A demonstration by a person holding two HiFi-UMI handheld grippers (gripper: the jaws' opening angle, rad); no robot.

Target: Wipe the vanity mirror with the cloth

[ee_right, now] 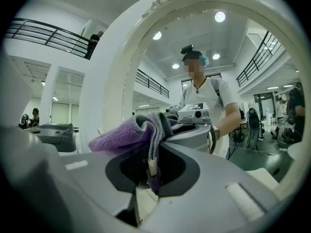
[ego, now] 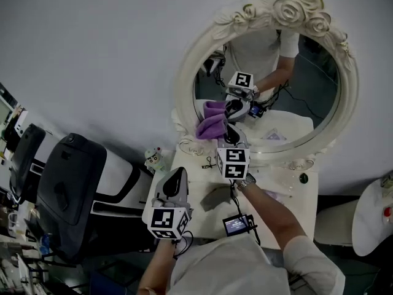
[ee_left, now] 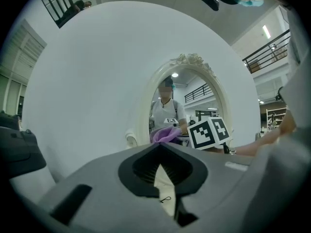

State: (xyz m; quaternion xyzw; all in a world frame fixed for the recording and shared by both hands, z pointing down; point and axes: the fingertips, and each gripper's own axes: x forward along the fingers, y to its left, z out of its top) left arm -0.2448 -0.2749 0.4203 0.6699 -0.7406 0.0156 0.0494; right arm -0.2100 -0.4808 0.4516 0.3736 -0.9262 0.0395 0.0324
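The oval vanity mirror in its white rose-carved frame stands at the back of the white table. My right gripper is shut on a bunched purple cloth, held at the lower left of the glass. In the right gripper view the cloth bulges out left of the shut right gripper, with the mirror frame close ahead. My left gripper hangs shut and empty over the table's left part, short of the mirror. The left gripper view shows the left gripper, the mirror and the cloth beyond.
A black chair stands left of the table. A small figurine and a thin black clip lie near the mirror's base. A small screen device hangs on a cable by the right forearm. A white round object sits at far right.
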